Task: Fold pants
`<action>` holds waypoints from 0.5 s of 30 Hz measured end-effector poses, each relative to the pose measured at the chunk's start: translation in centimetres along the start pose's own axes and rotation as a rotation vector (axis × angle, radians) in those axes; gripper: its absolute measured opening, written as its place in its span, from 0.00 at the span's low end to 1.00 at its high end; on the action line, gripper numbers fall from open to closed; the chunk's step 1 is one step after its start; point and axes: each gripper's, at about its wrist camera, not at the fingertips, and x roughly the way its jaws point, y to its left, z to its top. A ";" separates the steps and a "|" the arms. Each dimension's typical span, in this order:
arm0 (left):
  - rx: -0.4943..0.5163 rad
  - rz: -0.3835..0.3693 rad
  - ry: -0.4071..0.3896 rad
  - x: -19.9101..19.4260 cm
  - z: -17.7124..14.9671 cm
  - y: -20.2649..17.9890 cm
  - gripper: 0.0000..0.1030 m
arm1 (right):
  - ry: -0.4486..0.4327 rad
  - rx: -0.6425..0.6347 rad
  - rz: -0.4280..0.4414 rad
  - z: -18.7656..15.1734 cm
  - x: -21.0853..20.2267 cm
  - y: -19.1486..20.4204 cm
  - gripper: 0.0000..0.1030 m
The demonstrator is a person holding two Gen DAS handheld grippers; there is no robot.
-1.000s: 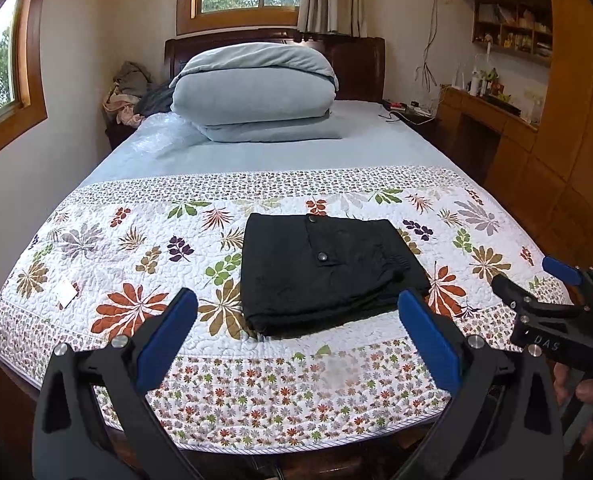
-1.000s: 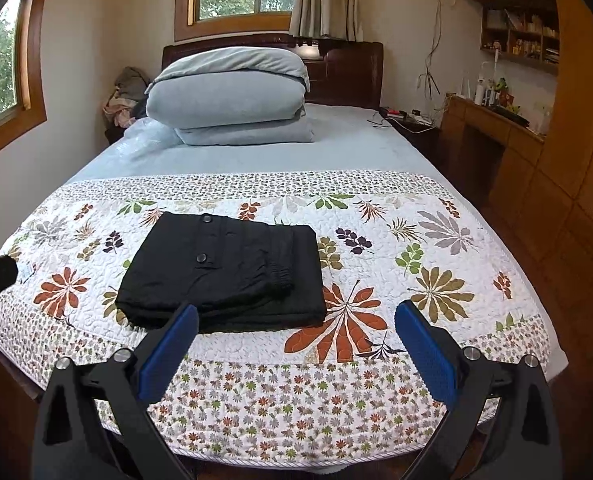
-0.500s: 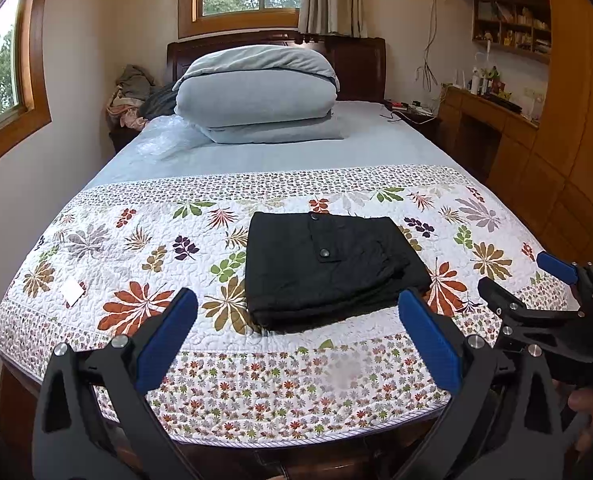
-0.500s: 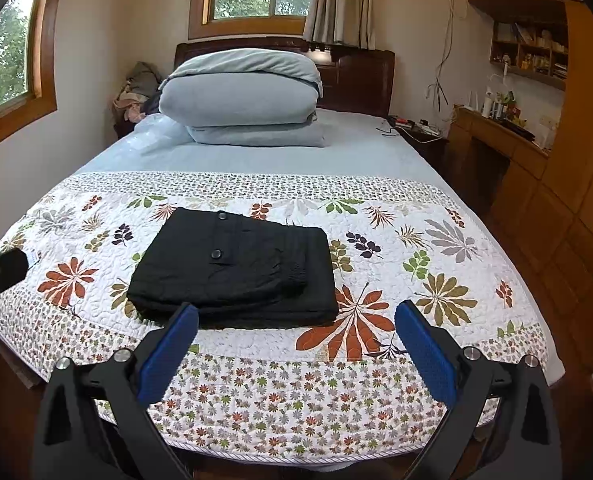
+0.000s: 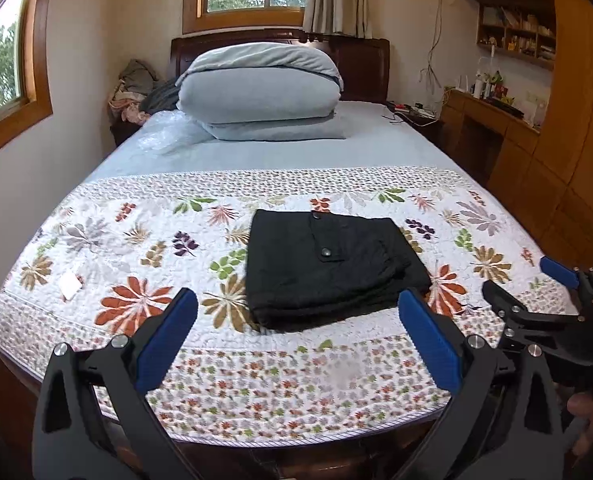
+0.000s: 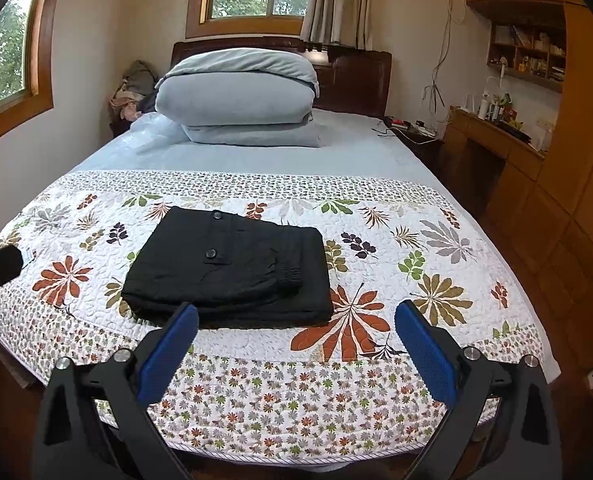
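Observation:
Black pants [image 5: 328, 268] lie folded into a flat rectangle on the floral quilt [image 5: 136, 264], near the foot of the bed. They also show in the right wrist view [image 6: 232, 268]. My left gripper [image 5: 296, 336] is open and empty, held back from the bed's foot edge, below the pants. My right gripper [image 6: 296, 340] is open and empty, also back from the foot edge. The right gripper appears at the right edge of the left wrist view [image 5: 536, 292], apart from the pants.
Folded grey bedding [image 5: 256, 92] is stacked at the headboard. A wooden desk and cabinets [image 5: 536, 152] line the right wall. A small white tag [image 5: 70, 285] lies on the quilt at left. The wall with a window is close on the left.
Both grippers have drawn back and up from the bed, so the pants look smaller and farther. The pants have not moved. Both grippers stay open.

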 end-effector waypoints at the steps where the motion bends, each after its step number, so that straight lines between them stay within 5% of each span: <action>1: 0.009 0.021 -0.008 -0.1 0.0 -0.1 0.97 | 0.000 -0.001 0.001 0.0 0.0 0.0 0.97; 15: -0.011 -0.031 -0.012 -0.1 -0.1 0.2 0.97 | -0.010 -0.025 -0.005 0.0 -0.1 0.3 0.97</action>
